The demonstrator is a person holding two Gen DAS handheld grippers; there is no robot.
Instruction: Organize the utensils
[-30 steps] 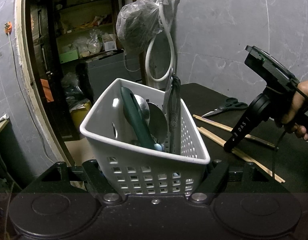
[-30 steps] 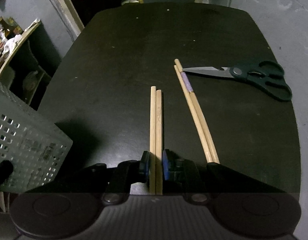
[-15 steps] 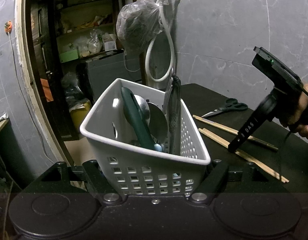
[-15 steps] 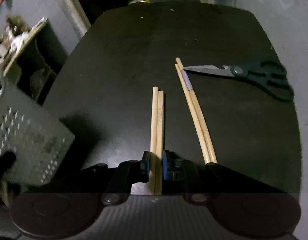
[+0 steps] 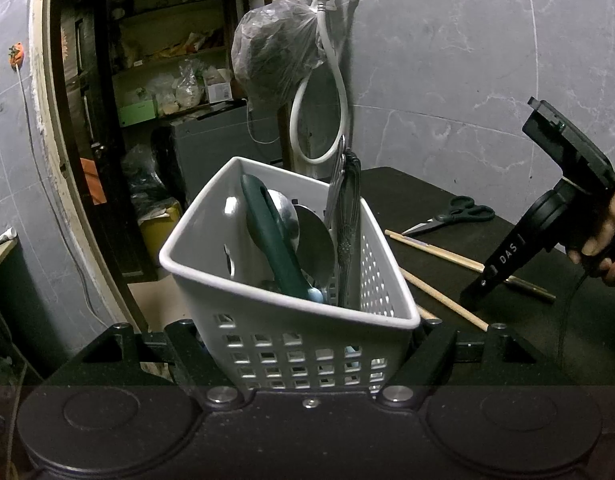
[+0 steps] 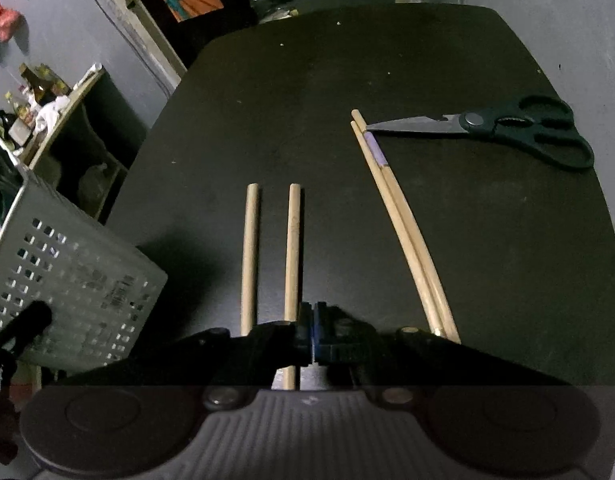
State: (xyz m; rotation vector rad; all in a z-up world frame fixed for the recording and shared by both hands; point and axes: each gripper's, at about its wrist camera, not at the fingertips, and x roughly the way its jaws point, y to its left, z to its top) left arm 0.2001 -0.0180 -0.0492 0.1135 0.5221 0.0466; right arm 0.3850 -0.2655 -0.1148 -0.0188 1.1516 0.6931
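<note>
My left gripper (image 5: 307, 332) is shut on a white perforated basket (image 5: 291, 344), a finger on each side. A green-handled tool (image 5: 271, 240), metal spoons (image 5: 315, 240) and a dark ornate handle (image 5: 349, 232) stand in it. My right gripper (image 6: 312, 328) points down at the black table (image 6: 347, 80). Its jaws are closing, the blue pads almost together with nothing between them. Two wooden chopsticks (image 6: 251, 256) lie apart just left of the pads, and the nearer chopstick (image 6: 293, 256) runs under the left finger. In the left wrist view the right gripper (image 5: 473, 296) is held by a hand.
A second pair of chopsticks (image 6: 403, 232) lies to the right, and black-handled scissors (image 6: 507, 128) lie beyond it near the table's far right edge. The basket (image 6: 67, 280) hangs off the table's left side. A grey tiled wall with a tap and hose (image 5: 327, 80) stands behind.
The two chopsticks were side by side between the right jaws; now they lie spread apart to the left of the pads, which have come together. The basket has not moved.
</note>
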